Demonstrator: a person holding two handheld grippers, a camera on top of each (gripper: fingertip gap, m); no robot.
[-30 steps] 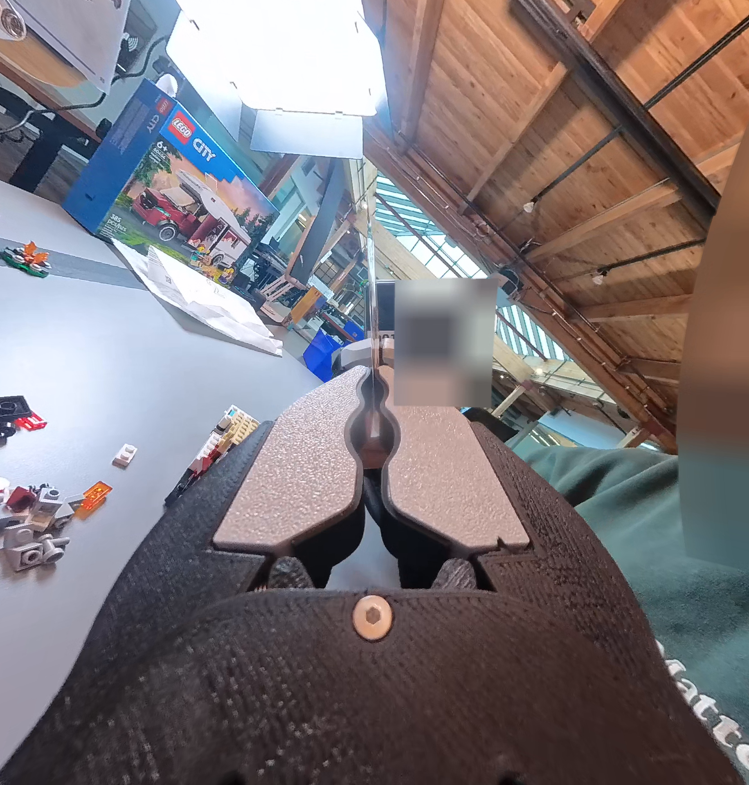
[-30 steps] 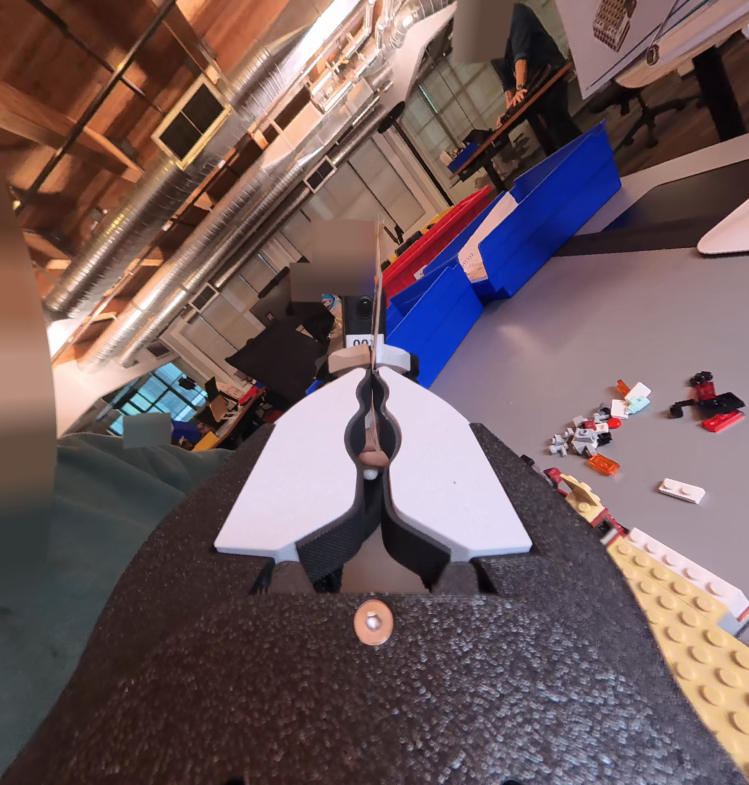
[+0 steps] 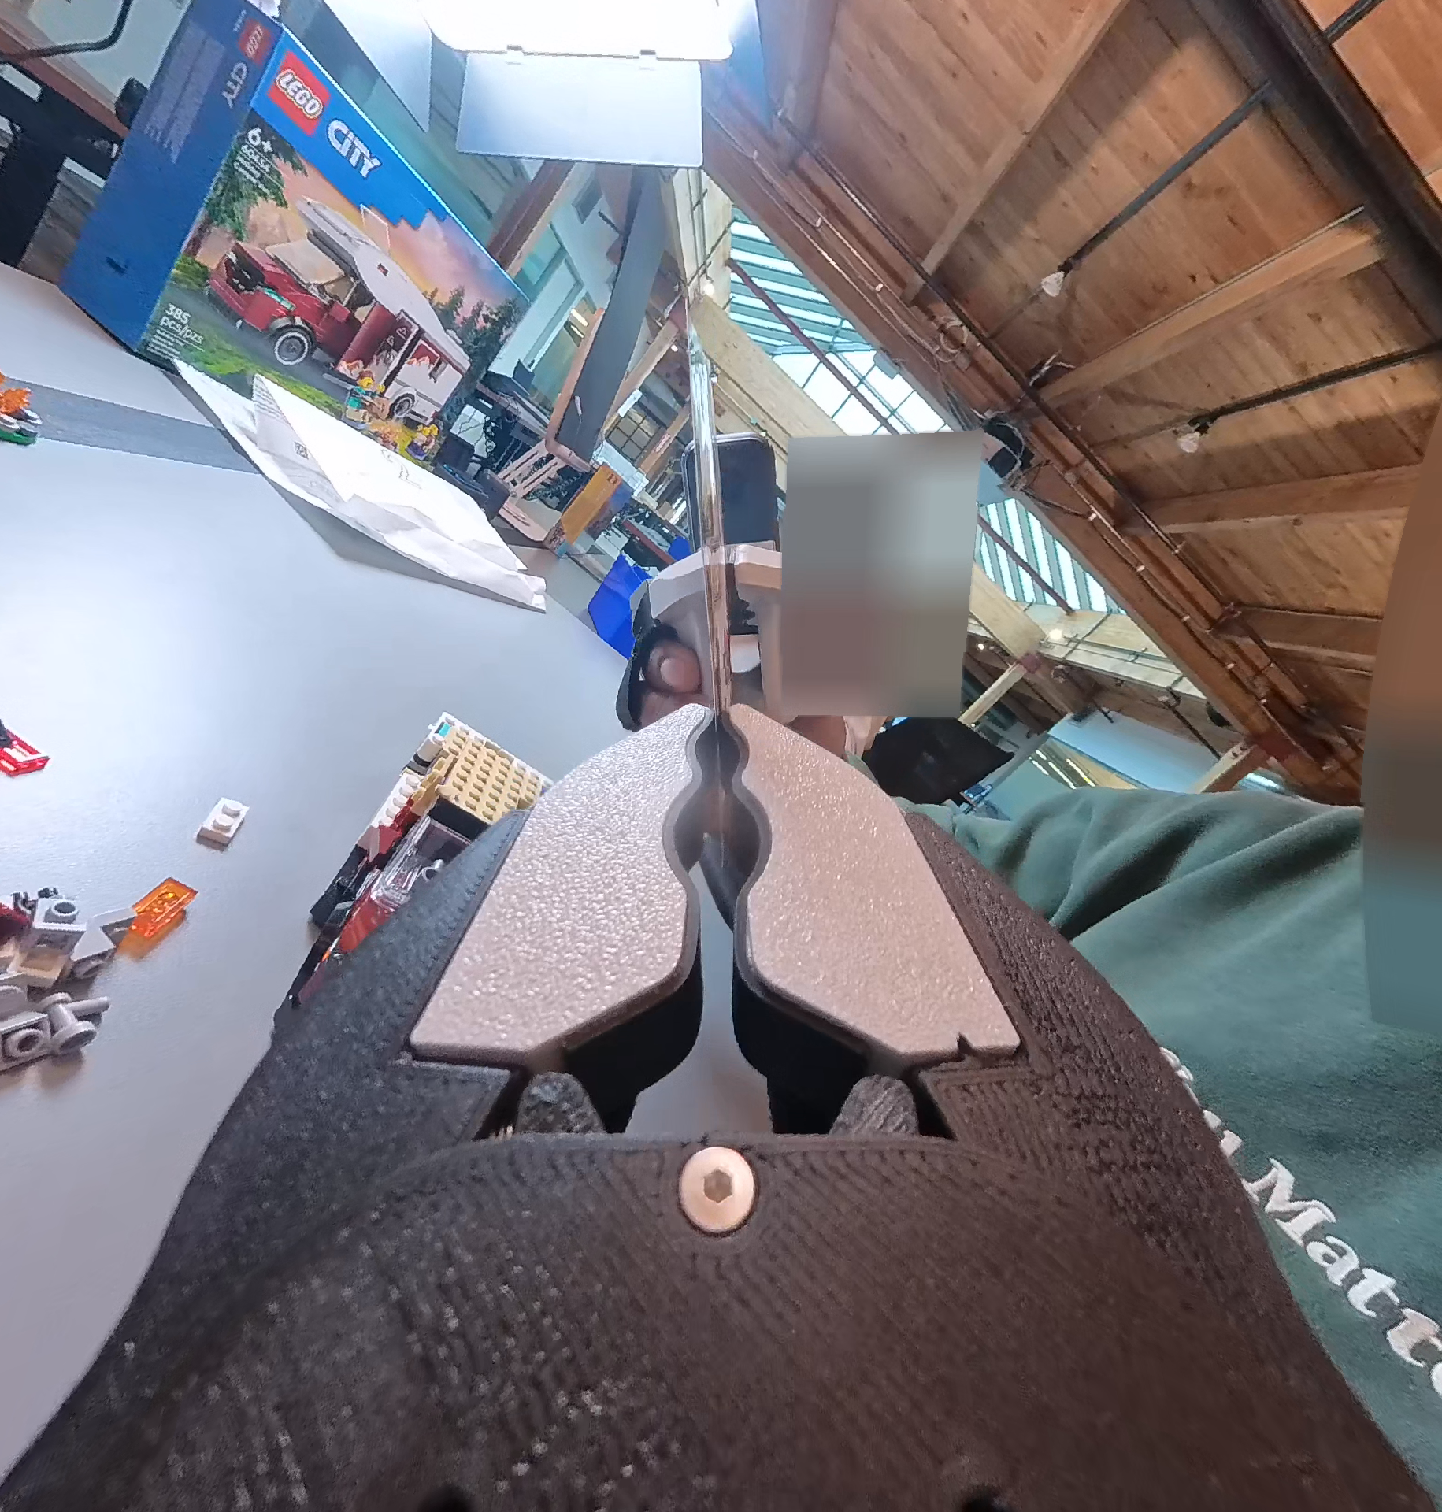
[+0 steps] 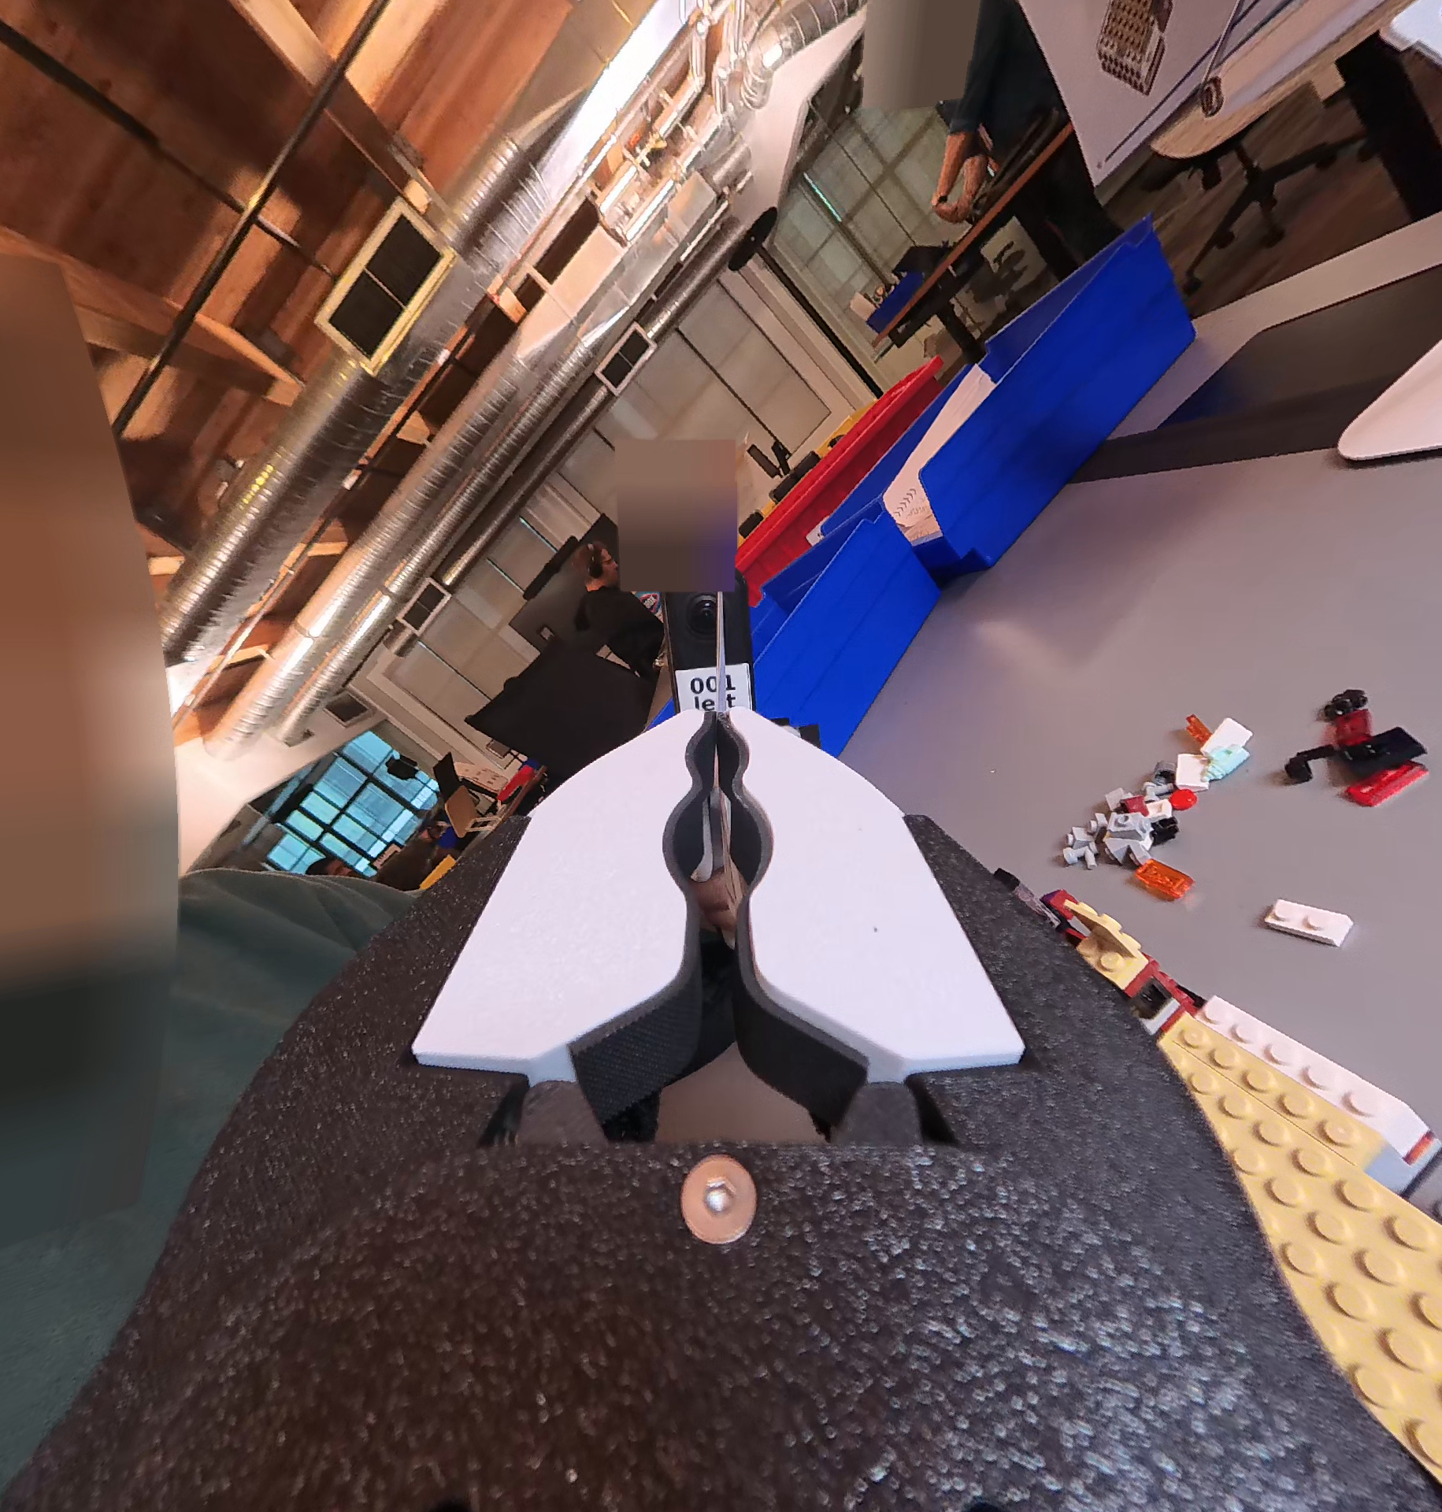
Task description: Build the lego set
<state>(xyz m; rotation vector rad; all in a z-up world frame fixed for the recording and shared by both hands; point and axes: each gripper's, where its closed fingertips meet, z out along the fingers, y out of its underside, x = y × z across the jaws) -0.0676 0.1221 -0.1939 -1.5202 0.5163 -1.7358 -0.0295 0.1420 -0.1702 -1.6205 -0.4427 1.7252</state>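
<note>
Left wrist view: the partly built lego model (image 3: 464, 785), tan studded plates over red, white and black bricks, lies on the grey desk (image 3: 210, 654) just left of the left hand-held gripper (image 3: 719, 724). The gripper is lifted clear of the desk and tilted up toward the ceiling. Its jaws are closed at the tips on a thin, shiny sheet (image 3: 711, 507) seen edge-on, which rises between the two grippers. Loose pieces lie farther left: a grey cluster (image 3: 30, 982), an orange transparent tile (image 3: 163, 904), a small white plate (image 3: 223, 821). The set's box (image 3: 292, 221) stands at the far edge, with folded white paper (image 3: 374, 491) in front of it. A green sleeve (image 3: 1192, 941) fills the right side.

Right wrist view: the right hand-held gripper (image 4: 719, 720) is likewise raised and tilted, pointing at the left one, its jaws pressed together on the same sheet (image 4: 725, 654). The model's tan plate (image 4: 1315, 1211) lies at lower right on the desk (image 4: 1110, 654), near the scattered pieces (image 4: 1126, 834) and a white plate (image 4: 1308, 922).

Only this view shows the blue bins (image 4: 1028, 458) and the black and red parts (image 4: 1372, 757); the box and paper appear only in the left wrist view.
</note>
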